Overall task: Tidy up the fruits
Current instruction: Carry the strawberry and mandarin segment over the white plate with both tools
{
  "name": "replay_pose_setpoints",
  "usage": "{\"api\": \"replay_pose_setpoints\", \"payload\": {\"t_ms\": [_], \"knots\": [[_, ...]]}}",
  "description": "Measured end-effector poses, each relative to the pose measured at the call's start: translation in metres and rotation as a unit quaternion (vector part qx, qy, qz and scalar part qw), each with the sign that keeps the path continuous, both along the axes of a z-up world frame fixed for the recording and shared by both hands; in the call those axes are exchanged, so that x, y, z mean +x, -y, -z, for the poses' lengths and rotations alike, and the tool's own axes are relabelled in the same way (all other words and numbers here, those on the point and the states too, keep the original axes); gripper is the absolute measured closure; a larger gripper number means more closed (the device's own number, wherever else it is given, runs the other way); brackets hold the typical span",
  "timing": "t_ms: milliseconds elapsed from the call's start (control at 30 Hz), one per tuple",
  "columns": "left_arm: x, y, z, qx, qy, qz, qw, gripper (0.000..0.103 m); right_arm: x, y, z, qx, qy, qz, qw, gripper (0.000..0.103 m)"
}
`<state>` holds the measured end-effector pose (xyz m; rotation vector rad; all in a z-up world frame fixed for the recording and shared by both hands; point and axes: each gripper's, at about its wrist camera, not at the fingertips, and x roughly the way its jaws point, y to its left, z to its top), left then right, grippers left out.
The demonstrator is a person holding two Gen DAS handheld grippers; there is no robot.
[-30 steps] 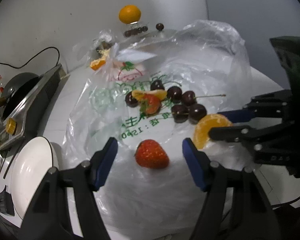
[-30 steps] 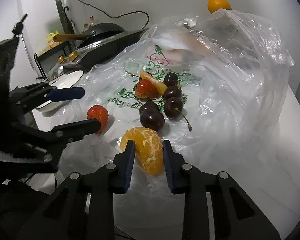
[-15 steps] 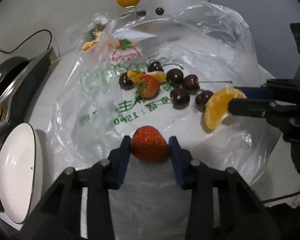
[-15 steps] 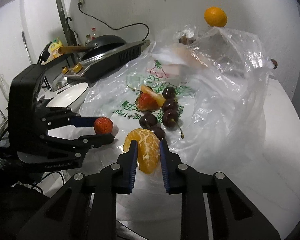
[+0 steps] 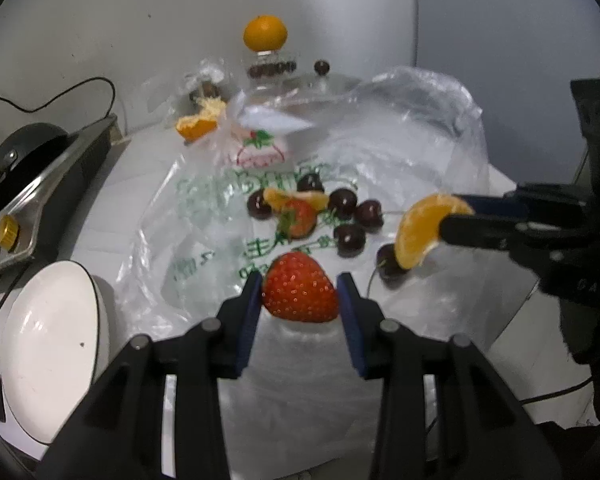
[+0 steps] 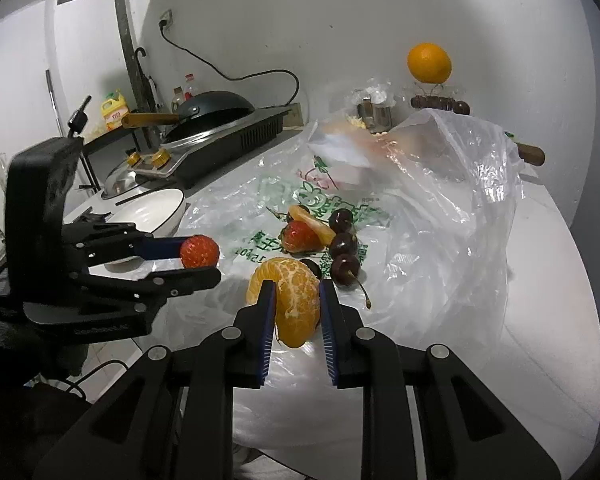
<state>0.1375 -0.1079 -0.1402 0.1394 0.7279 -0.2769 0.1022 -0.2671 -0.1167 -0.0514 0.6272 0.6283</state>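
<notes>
My left gripper [image 5: 300, 300] is shut on a red strawberry [image 5: 300, 294] and holds it above the clear plastic bag [image 5: 220, 240]. My right gripper [image 6: 298, 308] is shut on a peeled orange piece [image 6: 294, 300], also lifted off the bag. The right gripper's orange piece shows in the left wrist view [image 5: 422, 236]; the left gripper's strawberry shows in the right wrist view [image 6: 199, 251]. On the bag lie a second strawberry [image 5: 298, 218], an orange segment [image 5: 296, 199] and several dark cherries [image 5: 350, 236].
A white bowl [image 5: 52, 352] stands left of the bag. A stove with a black wok [image 6: 216, 114] is at the far left. A whole orange [image 5: 265, 33] sits atop a glass stand at the back wall, with an orange peel [image 5: 198, 128] nearby.
My left gripper closed on the strawberry and lifted it. My right gripper lifted the orange piece off the bag. Both have drawn back and up from the fruit pile.
</notes>
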Motion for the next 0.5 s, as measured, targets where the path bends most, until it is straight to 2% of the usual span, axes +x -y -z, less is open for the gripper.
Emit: {"api": "replay_pose_setpoints", "payload": {"t_ms": [500], "knots": [[-0.029, -0.034, -0.024, -0.024, 0.034, -0.013, 0.999, 0.064, -0.011, -0.032, -0.019, -0.016, 0.024, -0.011, 1.0, 0.08]]}}
